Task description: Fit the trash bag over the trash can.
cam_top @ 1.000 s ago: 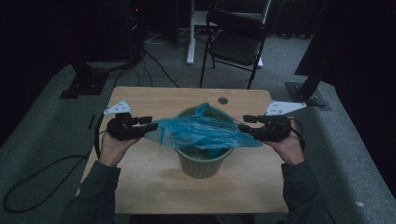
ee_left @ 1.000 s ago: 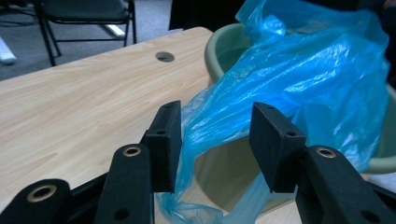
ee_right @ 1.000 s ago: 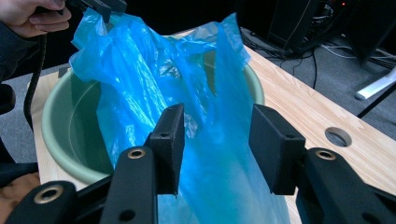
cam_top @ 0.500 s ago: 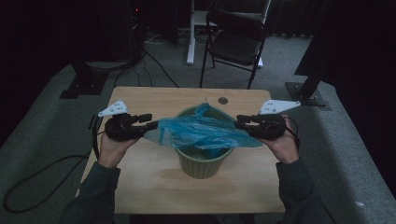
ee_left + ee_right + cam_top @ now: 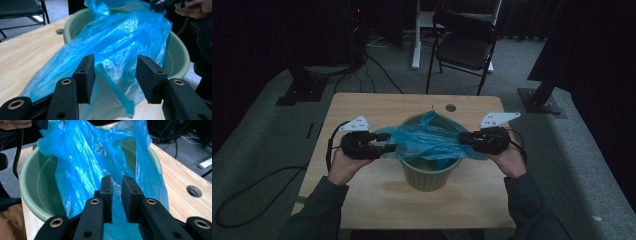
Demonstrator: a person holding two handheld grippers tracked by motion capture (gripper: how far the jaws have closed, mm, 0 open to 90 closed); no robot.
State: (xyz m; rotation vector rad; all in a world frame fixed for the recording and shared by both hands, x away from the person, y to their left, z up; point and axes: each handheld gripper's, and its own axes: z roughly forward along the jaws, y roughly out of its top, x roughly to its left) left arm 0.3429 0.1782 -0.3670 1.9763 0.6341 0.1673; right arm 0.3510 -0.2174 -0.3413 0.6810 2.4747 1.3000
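Looking forward and down from above the near edge of the table (image 5: 362, 200), well back. Riding low between own jaws, close on the bag (image 5: 120, 37) from its left end. Likewise close on the bag (image 5: 82, 170) from the right end. Shared by all three: bag (image 5: 427, 140), bin (image 5: 429, 175) and tabletop.

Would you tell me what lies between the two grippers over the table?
In the high view, the blue bag spans from left gripper to right gripper, above the green bin.
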